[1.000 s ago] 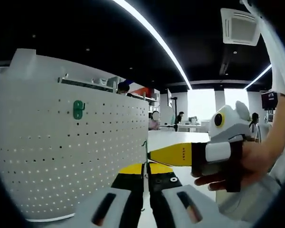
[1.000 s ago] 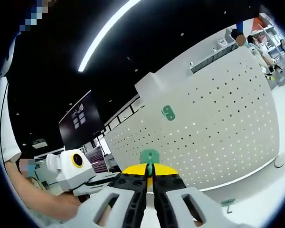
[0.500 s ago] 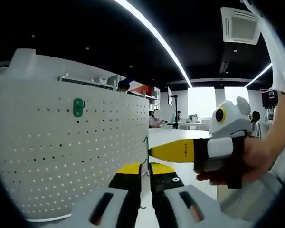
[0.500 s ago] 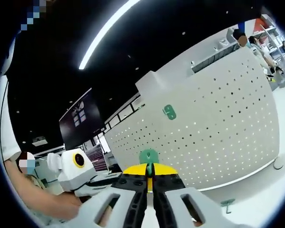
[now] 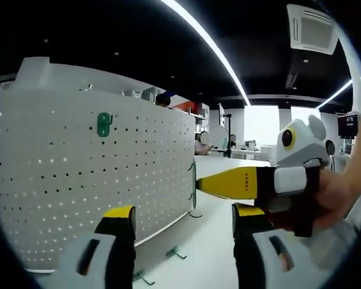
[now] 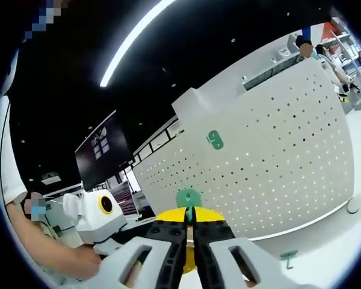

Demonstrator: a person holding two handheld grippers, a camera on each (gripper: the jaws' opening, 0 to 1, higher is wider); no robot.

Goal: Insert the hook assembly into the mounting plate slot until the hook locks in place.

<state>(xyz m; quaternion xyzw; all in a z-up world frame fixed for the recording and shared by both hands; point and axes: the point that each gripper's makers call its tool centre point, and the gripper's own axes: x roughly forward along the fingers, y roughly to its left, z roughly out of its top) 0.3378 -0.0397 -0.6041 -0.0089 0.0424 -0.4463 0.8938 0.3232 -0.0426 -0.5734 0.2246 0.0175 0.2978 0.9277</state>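
Green hook (image 6: 188,197) sits pinched in the right gripper (image 6: 189,224), near the white perforated mounting plate (image 6: 277,156), where another green hook (image 6: 215,139) hangs toward its upper edge. Left gripper (image 5: 183,220) gapes, holding nothing.

The way ahead is blocked by the upright pegboard (image 5: 90,180), with loose hooks (image 5: 175,253) scattered on the surface (image 5: 213,241) along its base.

White pegboard (image 5: 78,180) looks like matt painted sheet metal, smooth, evenly perforated. Green hook (image 6: 188,197) and the green hook on the board (image 5: 104,124) look like matt plastic. Right gripper (image 6: 189,232) jaws: black textured plastic, smooth yellow tips. Tabletop (image 5: 210,253) smooth, slightly glossy white.
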